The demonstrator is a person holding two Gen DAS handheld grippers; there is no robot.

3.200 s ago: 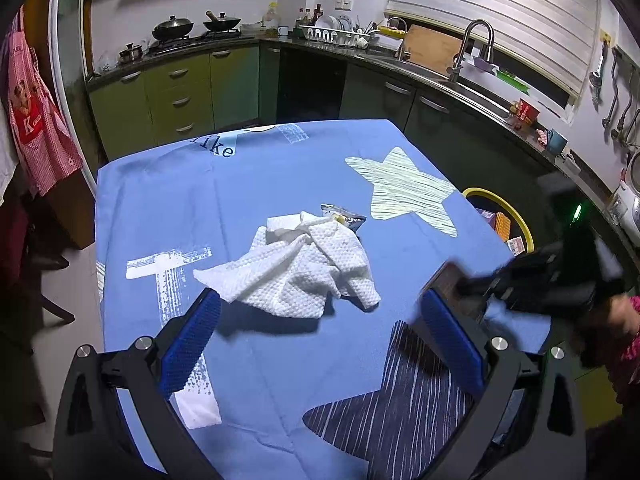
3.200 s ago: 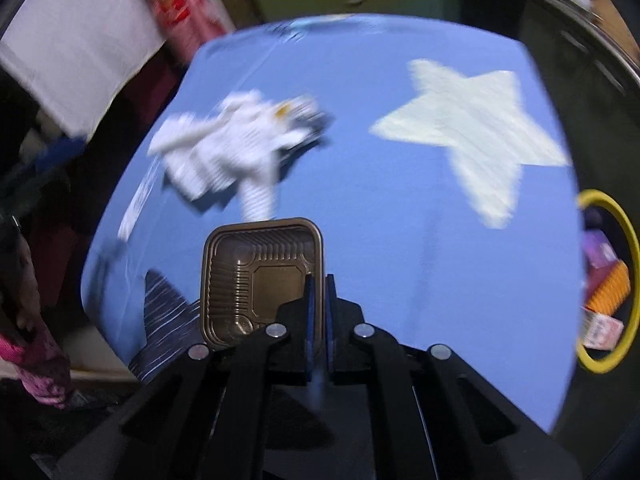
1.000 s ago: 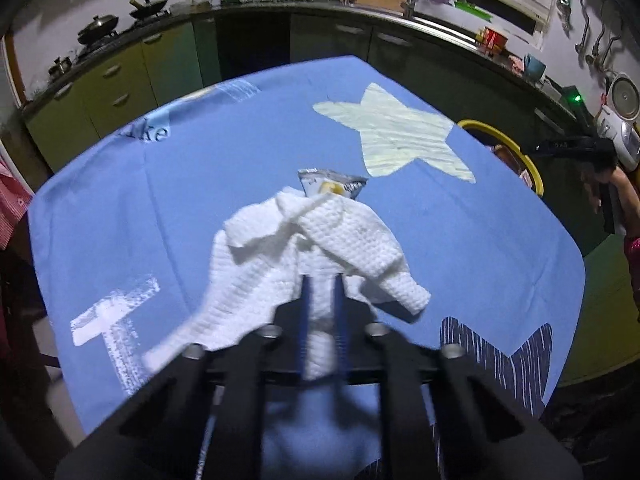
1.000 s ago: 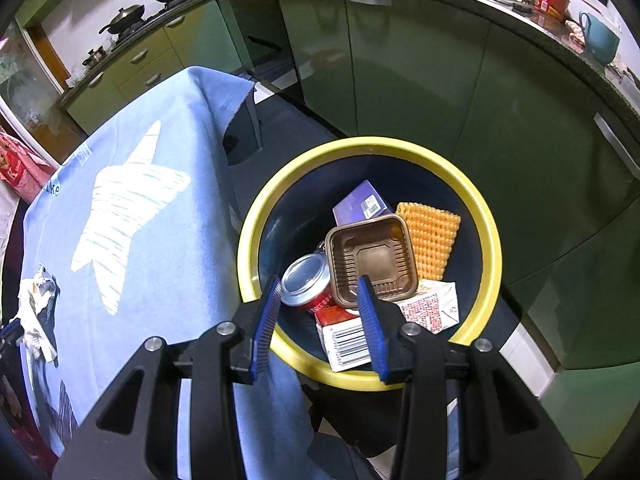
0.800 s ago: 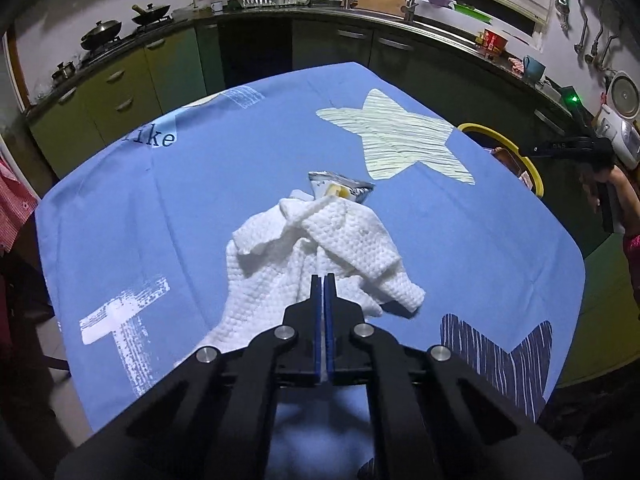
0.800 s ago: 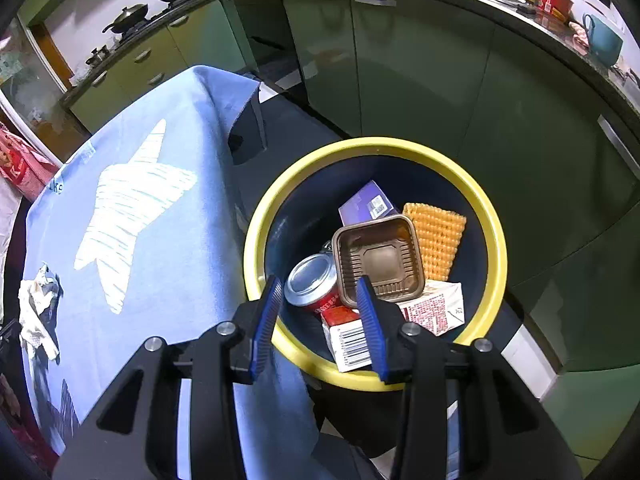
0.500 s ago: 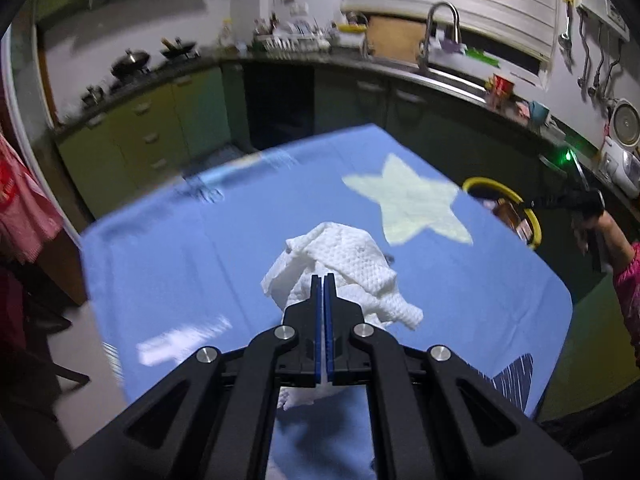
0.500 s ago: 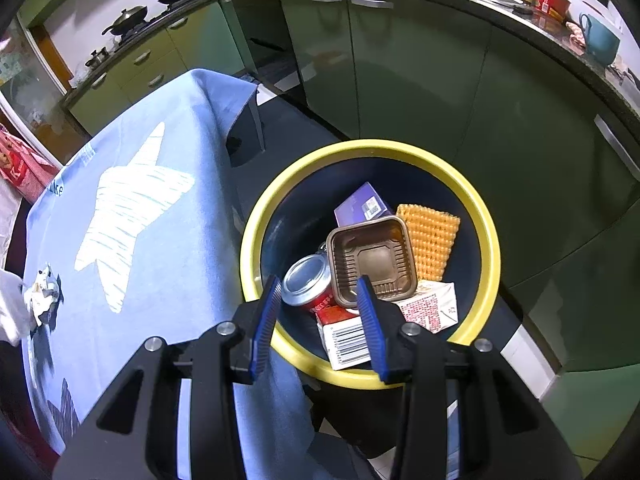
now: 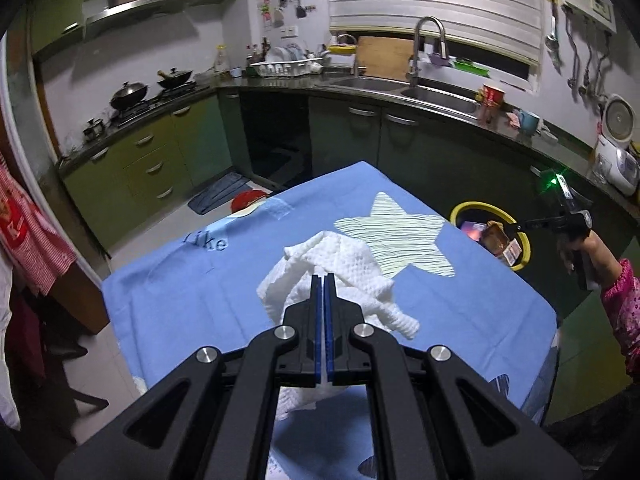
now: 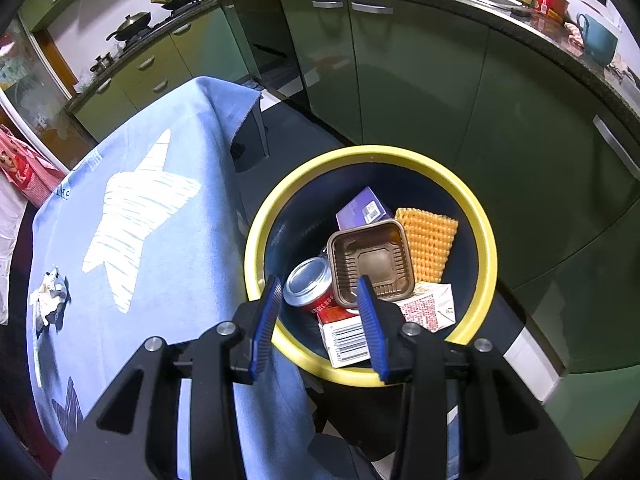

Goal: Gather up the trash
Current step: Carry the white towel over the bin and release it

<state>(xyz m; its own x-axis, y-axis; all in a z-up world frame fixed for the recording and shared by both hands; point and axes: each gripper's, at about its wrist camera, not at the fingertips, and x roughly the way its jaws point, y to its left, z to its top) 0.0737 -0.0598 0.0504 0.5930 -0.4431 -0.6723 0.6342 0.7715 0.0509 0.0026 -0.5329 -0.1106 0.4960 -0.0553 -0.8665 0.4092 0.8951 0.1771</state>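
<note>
My left gripper is shut on a crumpled white paper towel and holds it lifted above the blue tablecloth. My right gripper is open and empty, just above the yellow-rimmed trash bin beside the table. The bin holds a brown plastic tray, a red can, cartons and an orange wafer piece. A small crumpled wrapper lies on the tablecloth in the right wrist view. The bin and the right gripper also show at the right in the left wrist view.
Green kitchen cabinets and a counter with a sink curve behind the table and bin. A stove with pans is at the back left. A red checked cloth hangs at the left.
My left gripper closed on the paper towel and lifted it off the tablecloth, uncovering the wrapper. My right gripper released the brown tray into the bin and stays open above it.
</note>
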